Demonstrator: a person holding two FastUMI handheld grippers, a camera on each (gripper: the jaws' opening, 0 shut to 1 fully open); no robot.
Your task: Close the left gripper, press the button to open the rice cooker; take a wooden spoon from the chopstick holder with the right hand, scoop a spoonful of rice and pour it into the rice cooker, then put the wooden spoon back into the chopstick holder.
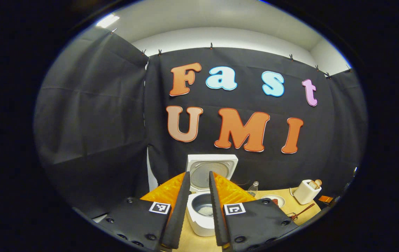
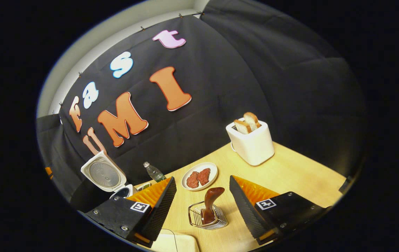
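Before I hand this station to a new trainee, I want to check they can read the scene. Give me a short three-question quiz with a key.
1. True or false: the rice cooker has its lid raised.
2. Where is the wooden spoon now? A) in the wire chopstick holder B) clamped in the right gripper C) lying on the plate
3. Fill in: the toaster holds two slices of ____.

Key
1. True: the lid stands up behind the open pot.
2. A: it stands upright in the holder, between the right gripper's spread fingers but untouched.
3. Bread.
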